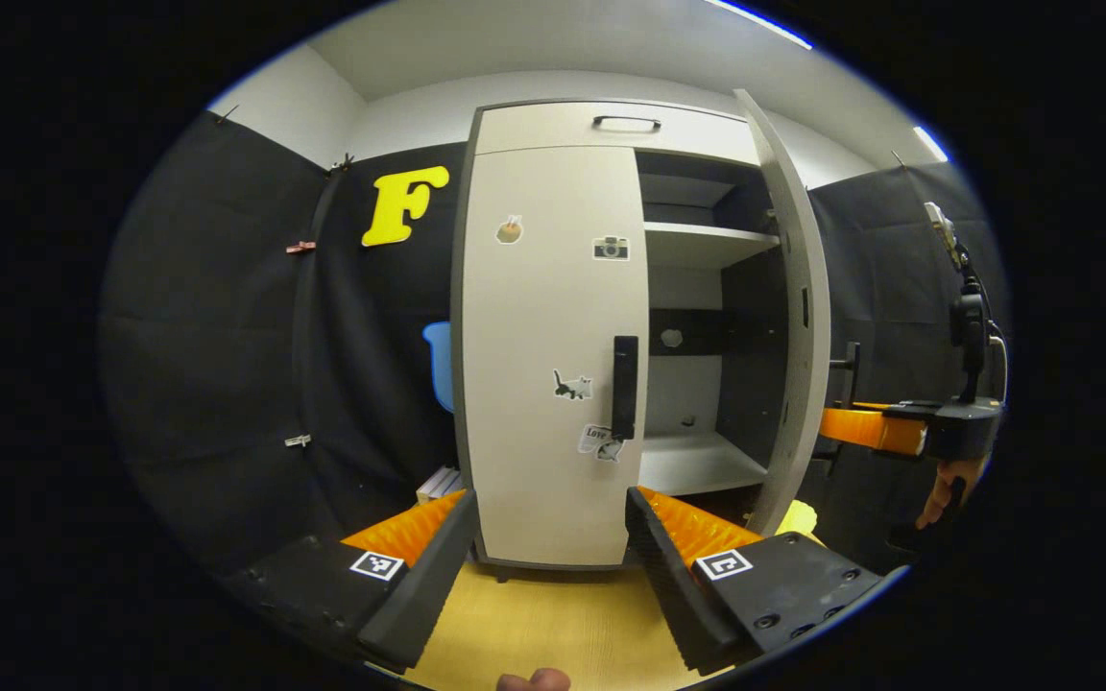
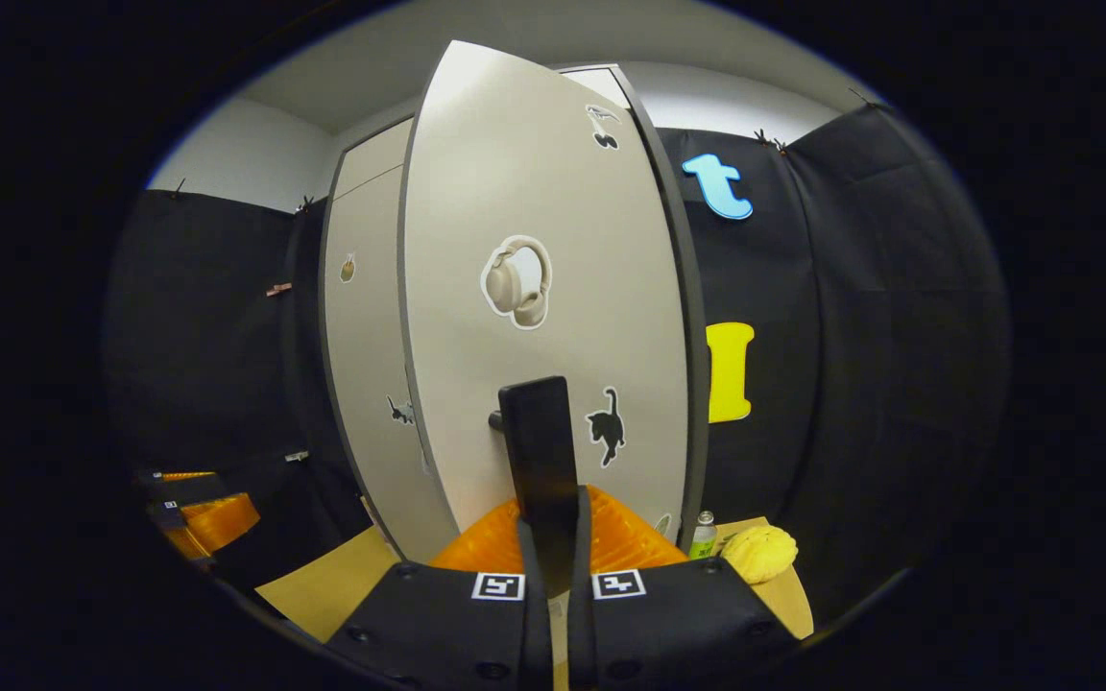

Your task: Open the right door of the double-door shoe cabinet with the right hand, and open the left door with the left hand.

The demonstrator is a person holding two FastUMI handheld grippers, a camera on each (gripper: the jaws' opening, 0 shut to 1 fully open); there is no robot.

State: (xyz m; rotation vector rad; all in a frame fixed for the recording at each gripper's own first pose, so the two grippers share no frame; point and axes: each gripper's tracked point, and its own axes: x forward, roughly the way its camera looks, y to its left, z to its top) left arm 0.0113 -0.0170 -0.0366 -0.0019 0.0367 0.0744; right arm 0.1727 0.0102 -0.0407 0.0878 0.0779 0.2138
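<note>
The right gripper (image 2: pixel 550 526) is pinched on the right door's handle (image 2: pixel 541 446), so the right door (image 2: pixel 553 288) stands swung out from the shoe cabinet (image 1: pixel 611 123). The left gripper (image 1: pixel 550 537) waits spread before the shut left door (image 1: pixel 543 365), seemingly lined up for its handle (image 1: pixel 624 387).

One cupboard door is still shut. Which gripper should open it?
The left gripper. It is open and faces the shut left door, with that door's handle just ahead. The right gripper is busy, shut on the right door's handle.
</note>
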